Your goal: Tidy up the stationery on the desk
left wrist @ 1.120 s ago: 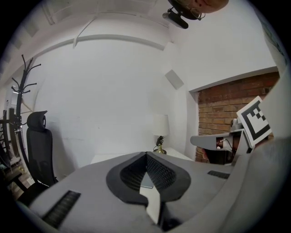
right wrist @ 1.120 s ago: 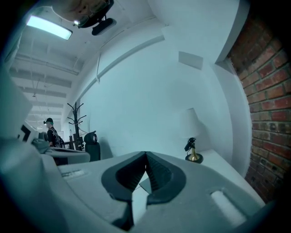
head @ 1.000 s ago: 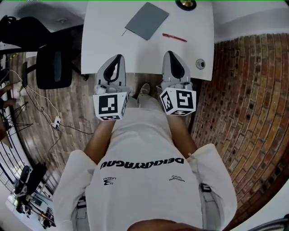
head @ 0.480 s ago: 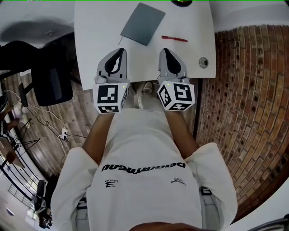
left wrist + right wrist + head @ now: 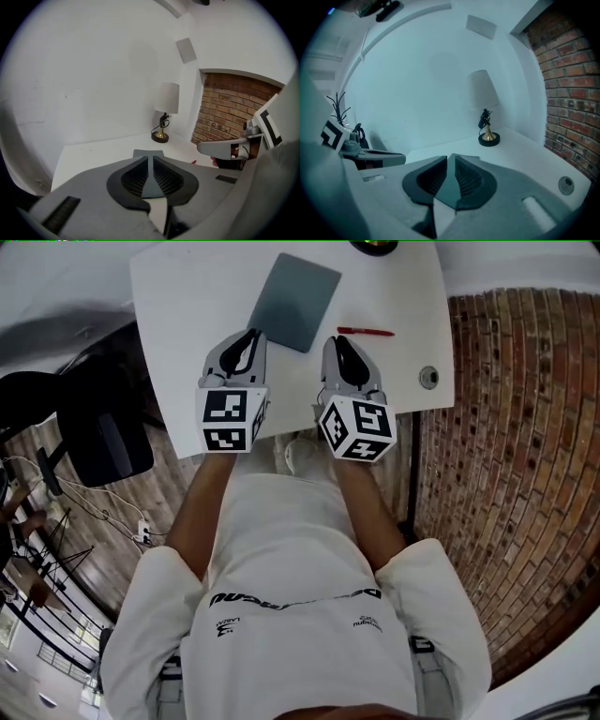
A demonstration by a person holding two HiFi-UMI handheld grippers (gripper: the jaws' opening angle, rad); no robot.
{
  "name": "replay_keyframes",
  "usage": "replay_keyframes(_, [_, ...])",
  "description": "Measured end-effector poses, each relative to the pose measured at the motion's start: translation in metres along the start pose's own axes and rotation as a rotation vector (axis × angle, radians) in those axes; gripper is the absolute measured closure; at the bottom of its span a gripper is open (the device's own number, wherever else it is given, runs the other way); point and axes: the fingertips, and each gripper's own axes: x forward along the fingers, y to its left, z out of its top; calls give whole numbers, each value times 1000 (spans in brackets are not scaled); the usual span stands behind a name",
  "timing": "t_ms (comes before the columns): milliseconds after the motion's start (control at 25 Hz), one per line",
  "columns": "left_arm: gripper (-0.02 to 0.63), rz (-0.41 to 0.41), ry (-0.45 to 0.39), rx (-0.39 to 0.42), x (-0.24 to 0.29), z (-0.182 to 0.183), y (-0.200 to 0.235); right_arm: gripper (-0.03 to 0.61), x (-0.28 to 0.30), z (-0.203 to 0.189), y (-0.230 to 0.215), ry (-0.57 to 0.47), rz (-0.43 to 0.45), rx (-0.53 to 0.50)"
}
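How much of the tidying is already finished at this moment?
Done: nothing visible; the grey notebook and the red pen lie separately on the white desk.
In hand: nothing; the left tool and right tool hover over the desk's near edge, jaws slightly apart, empty.
Left: gathering both items.

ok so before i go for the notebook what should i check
1. Left gripper empty: ok, jaws slightly apart, nothing between them.
2. Right gripper empty: ok, jaws slightly apart, nothing between them.
3. Notebook free to take: ok, it lies flat on the desk just ahead of the left gripper, with nothing on it.
4. Pen clear of the notebook: ok, it lies apart, to its right.
5. Lamp out of the way: ok, it stands at the desk's far edge.
6. Jaw gap wide enough for the notebook's edge: cannot tell.
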Motion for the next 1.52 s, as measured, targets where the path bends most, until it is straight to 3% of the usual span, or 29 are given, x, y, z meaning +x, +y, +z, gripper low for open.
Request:
replay_keyframes(520, [497, -53, 131, -33, 90, -20, 40, 472, 82, -39, -36, 122, -93, 79])
replay_keyframes(800, [497, -79, 223, -35, 131, -42, 52, 457, 115, -62, -47, 196, -134, 109])
replay_keyframes(1520, [482, -120, 344, -61, 176, -78, 67, 443, 148, -100, -67, 319, -180, 216])
